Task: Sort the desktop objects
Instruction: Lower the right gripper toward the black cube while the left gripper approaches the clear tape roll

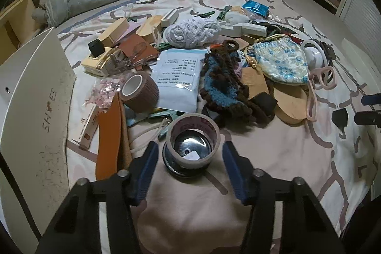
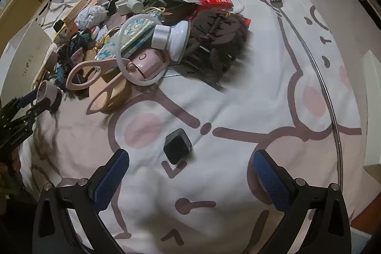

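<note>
A cartoon-printed bedsheet [image 2: 238,92] carries a cluttered heap. The glossy packing tape roll [image 1: 193,141] stands on end, hole upward, apparently atop a dark round object, between the left gripper's [image 1: 190,151] spread, untouching jaws. The right gripper [image 2: 190,163] gapes wide, empty, near a small black rounded cube [image 2: 176,149].

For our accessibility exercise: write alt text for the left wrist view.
An open left claw flanks a roll of clear tape standing on a dark round base on a patterned bedsheet. Behind lies a pile of clutter, including a brown tape roll, and a white box sits left.
</note>
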